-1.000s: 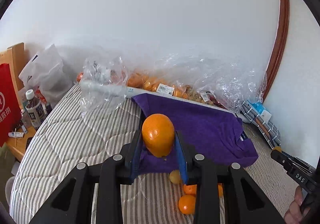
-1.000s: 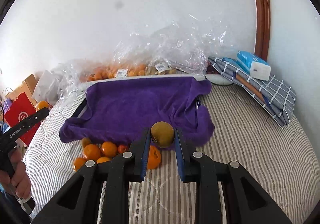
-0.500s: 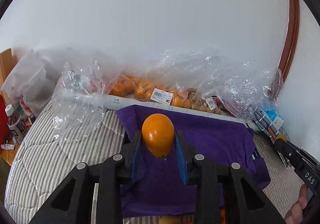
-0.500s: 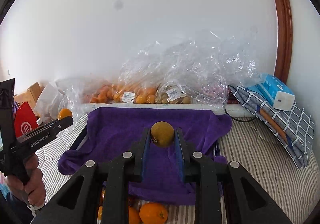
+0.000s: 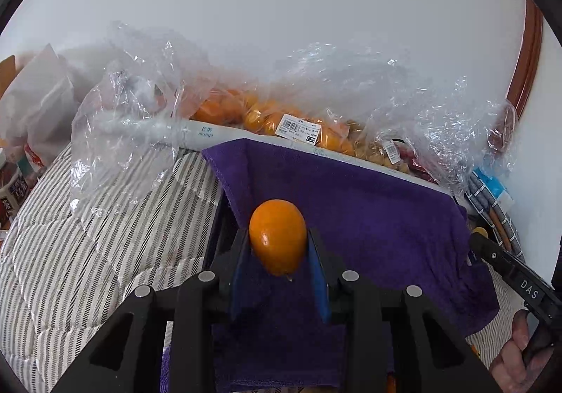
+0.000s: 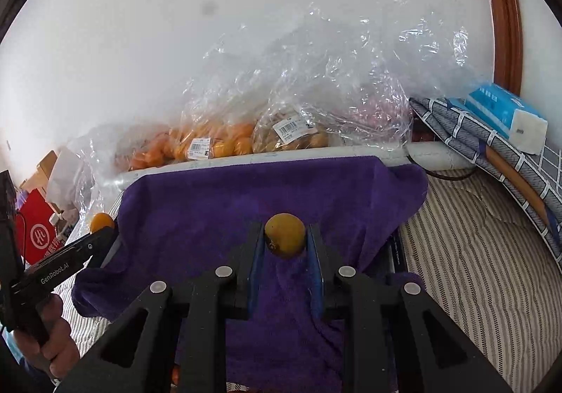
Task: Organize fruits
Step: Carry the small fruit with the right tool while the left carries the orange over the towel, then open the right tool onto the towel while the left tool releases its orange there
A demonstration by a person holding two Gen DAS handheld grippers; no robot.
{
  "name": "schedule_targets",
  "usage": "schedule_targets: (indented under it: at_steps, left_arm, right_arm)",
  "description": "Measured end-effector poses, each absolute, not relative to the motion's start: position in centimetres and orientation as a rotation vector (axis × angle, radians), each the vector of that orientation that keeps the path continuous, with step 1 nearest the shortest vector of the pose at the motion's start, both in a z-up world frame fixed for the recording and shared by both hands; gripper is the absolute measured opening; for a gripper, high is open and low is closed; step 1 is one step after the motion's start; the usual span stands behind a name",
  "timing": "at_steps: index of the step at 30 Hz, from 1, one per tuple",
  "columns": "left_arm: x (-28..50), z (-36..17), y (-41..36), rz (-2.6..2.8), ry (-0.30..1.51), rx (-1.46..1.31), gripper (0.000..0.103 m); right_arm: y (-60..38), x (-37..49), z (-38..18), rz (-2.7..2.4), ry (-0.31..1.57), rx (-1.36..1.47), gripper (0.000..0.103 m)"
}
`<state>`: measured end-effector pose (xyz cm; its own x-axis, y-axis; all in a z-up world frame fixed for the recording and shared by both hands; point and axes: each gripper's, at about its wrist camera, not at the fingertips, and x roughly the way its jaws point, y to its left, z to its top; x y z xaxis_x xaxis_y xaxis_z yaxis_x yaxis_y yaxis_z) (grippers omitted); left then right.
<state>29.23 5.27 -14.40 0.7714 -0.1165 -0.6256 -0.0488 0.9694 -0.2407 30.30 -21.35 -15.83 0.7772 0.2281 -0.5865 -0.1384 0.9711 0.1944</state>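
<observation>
Right now your left gripper [image 5: 277,245] has its two fingers clamped on an orange [image 5: 277,236], one blue pad against each side, and it holds the fruit up over the near left part of the purple towel [image 5: 351,203]. Your right gripper [image 6: 285,240] is closed the same way on a smaller, duller yellow-brown fruit [image 6: 284,234], which sits between the pads above the middle of the same towel [image 6: 228,203]. The towel is draped over a dark-edged tray or crate whose shape you cannot make out under the cloth, and it lies on the striped mattress [image 5: 87,245]. Along the wall behind the towel sit clear plastic bags [image 6: 246,133] packed with oranges and brownish fruit, with price labels on them. In the right view your left hand [image 6: 52,340] grips its handle at the lower left, with the orange just showing past the towel's edge. A folded checked cloth [image 6: 491,147] with a blue tissue pack [image 6: 505,111] on top lies to the right.
</observation>
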Motion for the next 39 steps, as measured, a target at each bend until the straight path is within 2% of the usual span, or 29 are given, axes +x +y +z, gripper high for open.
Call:
schedule_targets:
  at_steps: [16, 31, 33, 37, 39]
  left_arm:
    - [30.8, -16.3, 4.8, -0.013, 0.794, -0.216, 0.031]
    - [31.2, -16.7, 4.0, -0.004, 0.796, -0.165, 0.031]
    - [31.2, -16.7, 4.0, -0.004, 0.797, -0.165, 0.031]
    - [31.2, -16.6, 3.9, -0.009, 0.798, -0.163, 0.031]
    - [31.0, -16.4, 3.8, -0.011, 0.786, -0.157, 0.040]
  right_arm:
    - [-20.1, 32.2, -18.8, 0.185, 0.763, 0.123, 0.024]
    - [-20.6, 32.1, -19.0, 0.167, 0.783, 0.143, 0.025]
    - [-20.5, 32.0, -18.9, 0.166, 0.780, 0.140, 0.028]
    - [-20.5, 31.7, -18.5, 0.149, 0.760, 0.131, 0.045]
    - [-20.6, 31.5, -18.3, 0.140, 0.750, 0.132, 0.050]
